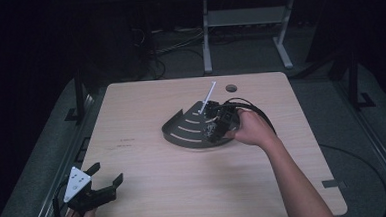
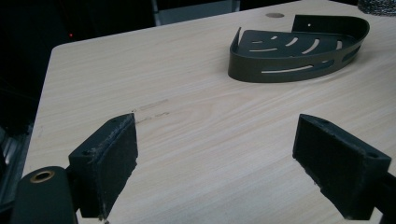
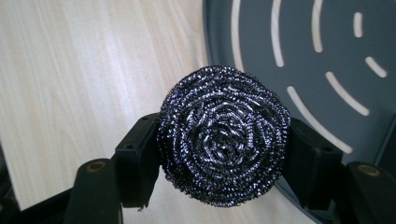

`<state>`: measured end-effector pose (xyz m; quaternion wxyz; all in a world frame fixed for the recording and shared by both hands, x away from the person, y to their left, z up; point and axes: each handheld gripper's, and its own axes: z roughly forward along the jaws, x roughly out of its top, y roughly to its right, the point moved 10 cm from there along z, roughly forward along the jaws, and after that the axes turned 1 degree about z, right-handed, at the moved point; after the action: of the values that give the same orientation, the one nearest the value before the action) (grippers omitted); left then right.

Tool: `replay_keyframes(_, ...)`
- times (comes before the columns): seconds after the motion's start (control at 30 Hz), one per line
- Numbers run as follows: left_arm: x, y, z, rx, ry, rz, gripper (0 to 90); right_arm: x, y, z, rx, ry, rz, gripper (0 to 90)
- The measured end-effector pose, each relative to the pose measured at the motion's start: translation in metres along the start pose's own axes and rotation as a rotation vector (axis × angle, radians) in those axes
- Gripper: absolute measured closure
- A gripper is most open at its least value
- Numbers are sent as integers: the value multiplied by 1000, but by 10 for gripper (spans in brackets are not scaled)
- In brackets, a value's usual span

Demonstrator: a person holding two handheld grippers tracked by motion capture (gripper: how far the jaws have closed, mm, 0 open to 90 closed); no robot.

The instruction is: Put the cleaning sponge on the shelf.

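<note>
From the high view, a person's right hand (image 1: 249,128) is holding the right gripper (image 1: 212,118) over a dark slotted corner tray (image 1: 184,131) lying near the middle of the wooden table (image 1: 149,176), with a white stick (image 1: 209,94) jutting up beside it; the left gripper (image 1: 103,176) is sitting near the table's front left corner, jaws spread apart. In the left gripper view, its two black jaws are standing wide open over bare wood, the tray resting well apart ahead. In the right gripper view, the jaws are clamping a round steel scourer (image 3: 223,135), hanging over the tray's edge.
</note>
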<state>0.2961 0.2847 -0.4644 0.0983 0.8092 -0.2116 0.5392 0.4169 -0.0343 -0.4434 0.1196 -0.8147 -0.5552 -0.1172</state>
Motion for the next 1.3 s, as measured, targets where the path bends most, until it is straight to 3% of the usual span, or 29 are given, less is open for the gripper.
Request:
replay_keyframes(0.27,0,0,1,-1,-1,-2,132,13,6,1,17,23,3,342)
replay_keyframes(0.43,0,1,1,-3,-2,3,132,20,13,5,13,-3,9,342)
replay_keyframes(0.73,1,2,3,-13,-4,11,133,25,32,13,15,-4,55,342)
replay_keyframes(1.3,2,5,3,-20,2,14,133,38,49,31,24,-1,97,341)
